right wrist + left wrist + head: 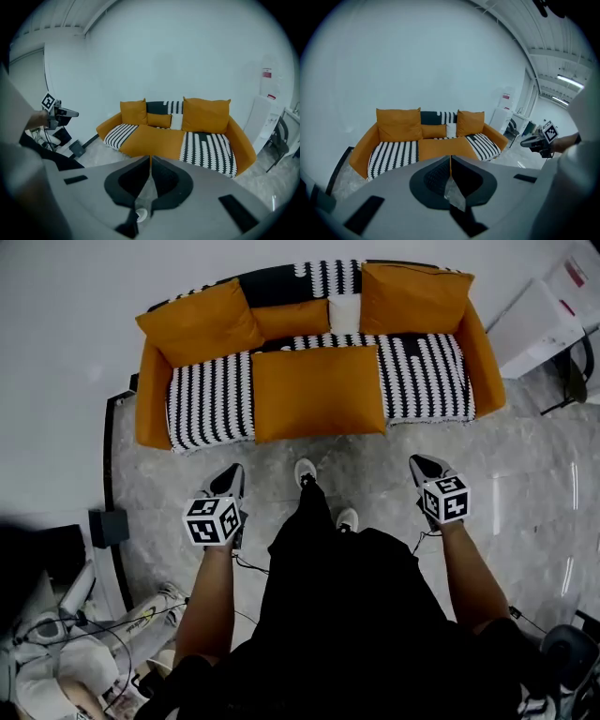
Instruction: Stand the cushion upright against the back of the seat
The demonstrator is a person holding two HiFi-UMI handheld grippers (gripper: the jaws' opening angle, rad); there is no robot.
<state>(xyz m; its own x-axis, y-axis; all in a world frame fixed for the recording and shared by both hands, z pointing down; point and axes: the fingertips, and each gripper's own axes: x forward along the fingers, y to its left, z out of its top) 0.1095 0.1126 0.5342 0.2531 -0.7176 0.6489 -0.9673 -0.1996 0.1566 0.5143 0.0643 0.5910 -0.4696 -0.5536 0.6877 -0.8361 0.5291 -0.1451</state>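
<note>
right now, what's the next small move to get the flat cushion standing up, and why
Probably step in and bring both grippers toward the front edge of the orange cushion, opening the jaws on the way. It lies flat on the sofa seat, while the left gripper and right gripper are shut, empty and well short of the sofa.

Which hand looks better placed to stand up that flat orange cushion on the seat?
Left, marginally: the left gripper sits nearer the flat orange fabric cushion than the right gripper. Both are shut, short of it.
</note>
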